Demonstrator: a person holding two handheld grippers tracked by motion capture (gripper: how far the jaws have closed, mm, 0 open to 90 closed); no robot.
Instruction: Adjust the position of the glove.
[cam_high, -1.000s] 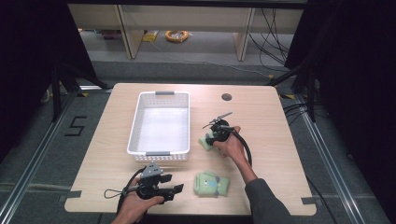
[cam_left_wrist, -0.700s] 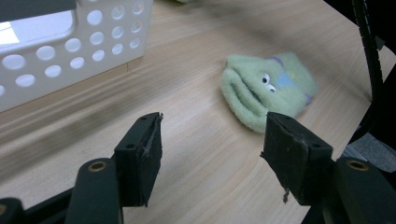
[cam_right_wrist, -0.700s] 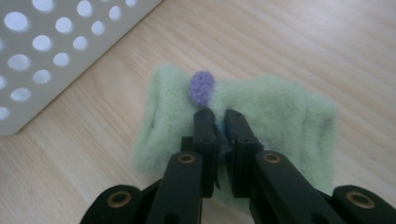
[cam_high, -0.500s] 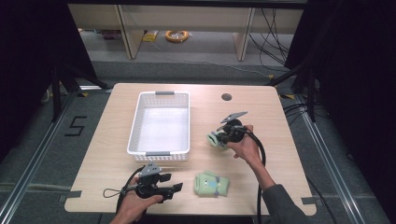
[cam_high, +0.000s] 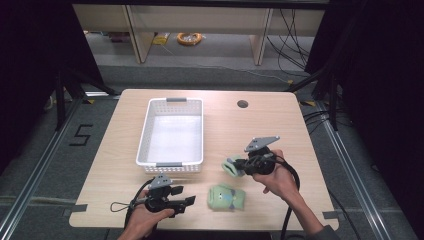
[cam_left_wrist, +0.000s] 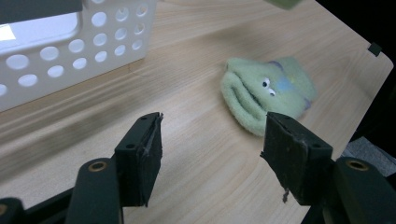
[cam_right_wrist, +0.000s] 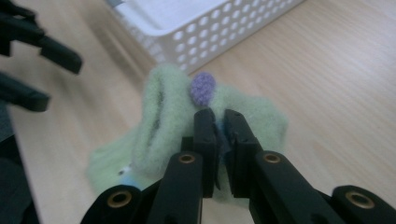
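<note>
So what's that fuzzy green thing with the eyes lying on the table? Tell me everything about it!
It is a fuzzy green sock that looks like a little creature. It seems made of soft, fleecy cloth, pale green, with small black and white eyes and patches of blue and purple. Its open cuff looks like a wide mouth. It lies flat on the wooden table, near the front edge, apart from the white basket. Nothing grips it: the open left gripper points toward it but does not touch it.
</note>
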